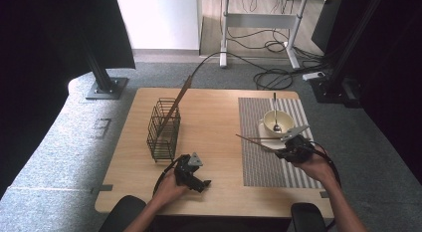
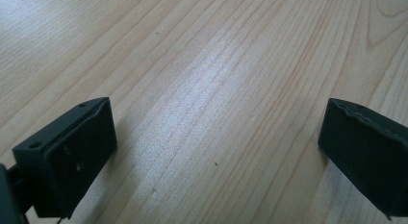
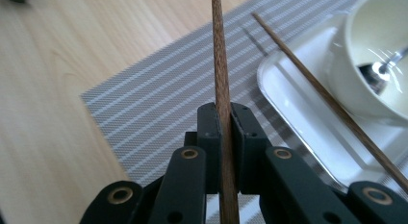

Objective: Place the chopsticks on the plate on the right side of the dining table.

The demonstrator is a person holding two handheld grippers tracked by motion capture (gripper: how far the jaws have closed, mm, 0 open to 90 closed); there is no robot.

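Observation:
My right gripper [image 3: 222, 118] is shut on a brown wooden chopstick [image 3: 220, 56] that points away past its jaws. In the high view that gripper [image 1: 281, 151] hovers over the striped placemat [image 1: 259, 167], and its chopstick [image 1: 251, 141] points left. A second chopstick [image 3: 332, 101] lies slanted over the edge of a white tray [image 3: 293, 113]. On the tray stands a cream bowl [image 3: 370, 36] with a metal spoon [image 3: 377, 70] in it. A third chopstick [image 1: 176, 105] leans in a black wire basket [image 1: 163, 130]. My left gripper [image 2: 216, 137] is open, low over bare wood [image 2: 202, 65], with nothing between its jaws.
In the high view my left gripper [image 1: 199, 181] rests near the table's front edge, just right of the basket. The bowl [image 1: 275, 121] and tray [image 1: 267, 142] sit at the far part of the placemat. Cables and a desk lie on the floor beyond the table.

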